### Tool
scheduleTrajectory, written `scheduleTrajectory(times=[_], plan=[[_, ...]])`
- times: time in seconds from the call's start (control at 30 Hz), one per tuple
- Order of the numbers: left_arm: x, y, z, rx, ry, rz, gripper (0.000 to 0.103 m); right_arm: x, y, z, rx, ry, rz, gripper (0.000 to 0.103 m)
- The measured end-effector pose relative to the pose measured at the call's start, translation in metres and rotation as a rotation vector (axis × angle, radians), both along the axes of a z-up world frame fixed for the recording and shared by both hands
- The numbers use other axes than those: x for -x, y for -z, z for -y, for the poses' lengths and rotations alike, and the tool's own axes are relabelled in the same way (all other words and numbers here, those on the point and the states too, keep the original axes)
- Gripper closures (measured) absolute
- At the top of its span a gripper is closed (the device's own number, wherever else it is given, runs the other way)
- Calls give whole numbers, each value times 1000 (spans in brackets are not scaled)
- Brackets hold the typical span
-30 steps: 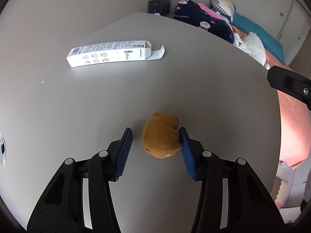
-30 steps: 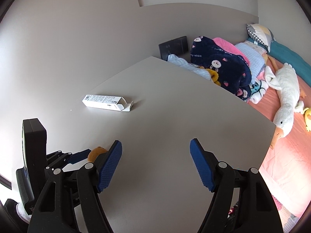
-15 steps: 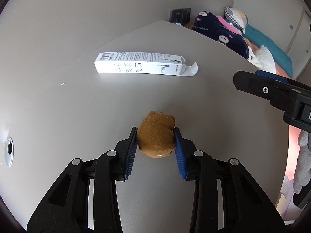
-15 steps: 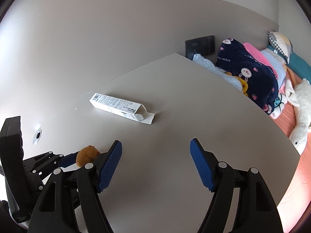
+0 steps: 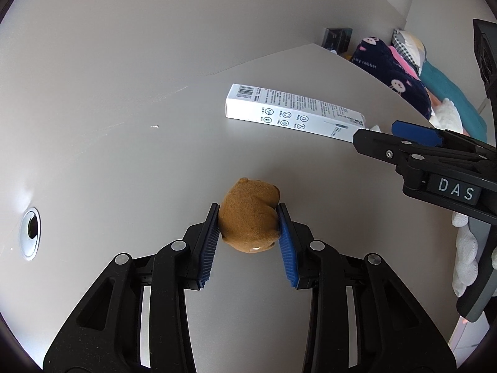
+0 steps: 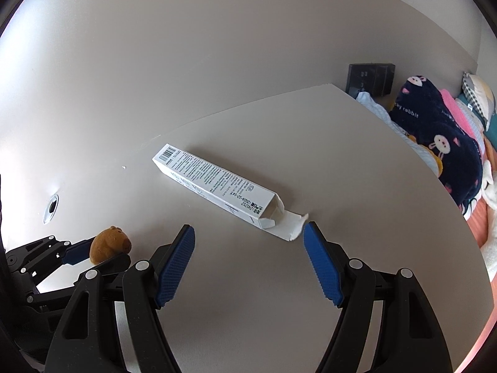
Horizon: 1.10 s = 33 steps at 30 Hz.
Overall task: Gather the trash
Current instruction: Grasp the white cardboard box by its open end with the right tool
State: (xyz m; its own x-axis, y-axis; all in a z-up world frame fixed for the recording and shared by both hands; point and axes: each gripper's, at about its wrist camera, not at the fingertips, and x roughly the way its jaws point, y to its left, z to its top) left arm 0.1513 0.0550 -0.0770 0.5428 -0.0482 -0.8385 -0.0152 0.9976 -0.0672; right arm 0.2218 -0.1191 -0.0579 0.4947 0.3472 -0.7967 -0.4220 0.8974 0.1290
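A brown, fuzzy, rounded lump [image 5: 248, 217] sits between the blue pads of my left gripper [image 5: 248, 209], which is shut on it just above the grey table [image 5: 124, 186]. A long white printed carton [image 5: 292, 110] lies flat further back, its torn flap end to the right. In the right wrist view the carton [image 6: 214, 183] runs diagonally, and my right gripper [image 6: 248, 230] stands open just short of the open flap end, with nothing between its fingers. At that view's lower left, the left gripper [image 6: 99, 256] holds the brown lump [image 6: 108, 244]. The right gripper [image 5: 388, 138] reaches in from the left wrist view's right side.
A round cable hole [image 6: 51, 208] is set in the table near the wall at the left. Past the table's right edge lies a bed with a navy rabbit blanket [image 6: 441, 143] and pillows. A dark socket panel [image 6: 371, 77] is on the wall.
The left gripper's pads closed onto the brown lump. Both grippers then moved toward the carton, which now lies just in front of the right fingertips.
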Motion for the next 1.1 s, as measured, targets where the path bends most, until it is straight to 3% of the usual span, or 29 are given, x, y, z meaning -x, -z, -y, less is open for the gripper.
scheduleTrajectory(times=[0.47,0.73,0.93,1.1], plan=[[-4,-1,-15,21,-52,3,67,-39,25,-32,86,-78,-9,29],[-4,0,-16,18,-56,6,67,-41,25,-39,75,-141,-34,61],[-1,-2,-15,20,-48,15,67,-30,21,-35,73,-154,-38,70],[2,-8,-10,20,-33,32,67,-14,8,-26,58,-148,-41,71]])
